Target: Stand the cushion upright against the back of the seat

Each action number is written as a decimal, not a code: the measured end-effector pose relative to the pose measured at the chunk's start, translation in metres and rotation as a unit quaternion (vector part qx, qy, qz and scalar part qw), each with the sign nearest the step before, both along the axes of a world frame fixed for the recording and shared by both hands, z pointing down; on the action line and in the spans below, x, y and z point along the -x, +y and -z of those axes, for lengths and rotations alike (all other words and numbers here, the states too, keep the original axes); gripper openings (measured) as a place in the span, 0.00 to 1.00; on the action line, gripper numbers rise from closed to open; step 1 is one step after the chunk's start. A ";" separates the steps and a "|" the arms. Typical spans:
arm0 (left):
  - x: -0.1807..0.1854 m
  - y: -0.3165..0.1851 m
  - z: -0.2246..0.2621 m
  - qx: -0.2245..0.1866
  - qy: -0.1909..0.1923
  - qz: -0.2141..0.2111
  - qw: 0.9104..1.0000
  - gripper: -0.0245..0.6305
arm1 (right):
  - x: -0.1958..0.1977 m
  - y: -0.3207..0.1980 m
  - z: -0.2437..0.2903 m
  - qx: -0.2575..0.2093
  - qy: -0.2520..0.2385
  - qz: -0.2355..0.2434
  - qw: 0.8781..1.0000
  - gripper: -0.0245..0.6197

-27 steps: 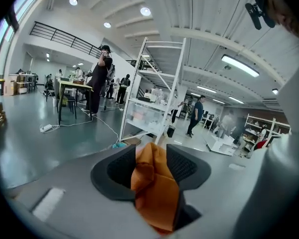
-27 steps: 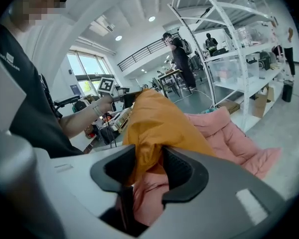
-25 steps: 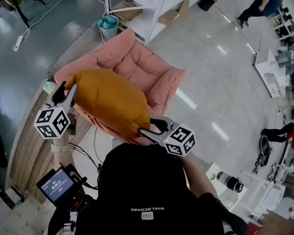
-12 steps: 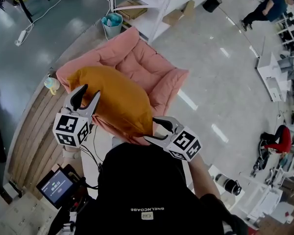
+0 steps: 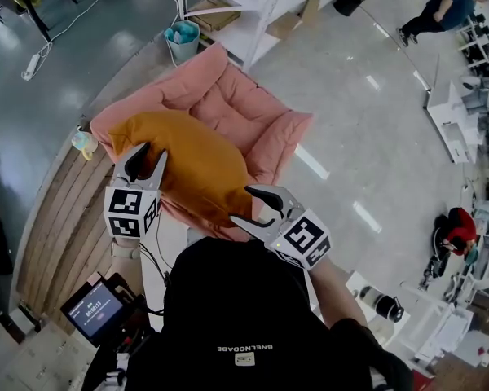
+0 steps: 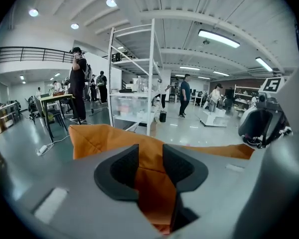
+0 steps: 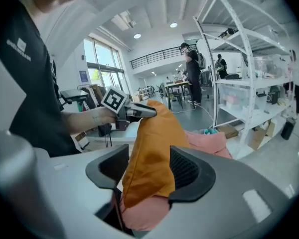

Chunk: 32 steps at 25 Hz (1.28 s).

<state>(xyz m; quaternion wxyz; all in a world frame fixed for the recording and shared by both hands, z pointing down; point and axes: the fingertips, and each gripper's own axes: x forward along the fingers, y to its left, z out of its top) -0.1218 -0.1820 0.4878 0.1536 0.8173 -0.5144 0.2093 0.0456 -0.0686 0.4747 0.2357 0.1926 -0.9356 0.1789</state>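
Left tool (image 6: 150, 164): jaws narrow, just been closing. They pinch a fold of the orange cushion (image 5: 191, 165), and the fabric fills the gap between both pads. It grips the cushion's left edge.

Right tool (image 7: 148, 169): jaws wide, just eased in a little. The cushion's near end hangs between them and lies against one pad, with no clear squeeze. Pink padding shows just under that end, low between the jaws.

The cushion runs from one tool to the other. In the right gripper view it stands tall on edge, with the left tool on its far top edge. It sits over the front of the pink chair (image 5: 236, 108). The chair's back is beyond both tools and uncovered; can't tell if the cushion touches it.

Left of the left tool is a wooden platform (image 5: 61, 210). Past the chair, farther out, are a blue bucket (image 5: 180, 43) and a white shelf rack (image 5: 253, 6). Glossy grey floor (image 5: 350, 137) lies right of the right tool.
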 end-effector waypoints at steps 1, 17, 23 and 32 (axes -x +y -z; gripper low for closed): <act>0.000 -0.001 -0.001 -0.002 -0.003 0.000 1.000 0.28 | 0.007 0.001 -0.007 -0.012 0.017 0.005 1.000 0.45; 0.017 -0.008 -0.047 0.035 -0.026 0.012 0.999 0.27 | 0.051 -0.001 -0.090 -0.031 0.145 0.054 0.988 0.42; 0.013 -0.010 -0.062 0.045 -0.019 0.006 0.999 0.27 | 0.049 -0.002 -0.103 -0.026 0.147 0.041 0.988 0.41; 0.006 -0.010 -0.079 0.048 -0.020 0.000 0.999 0.26 | 0.049 -0.003 -0.125 -0.016 0.149 0.014 0.989 0.38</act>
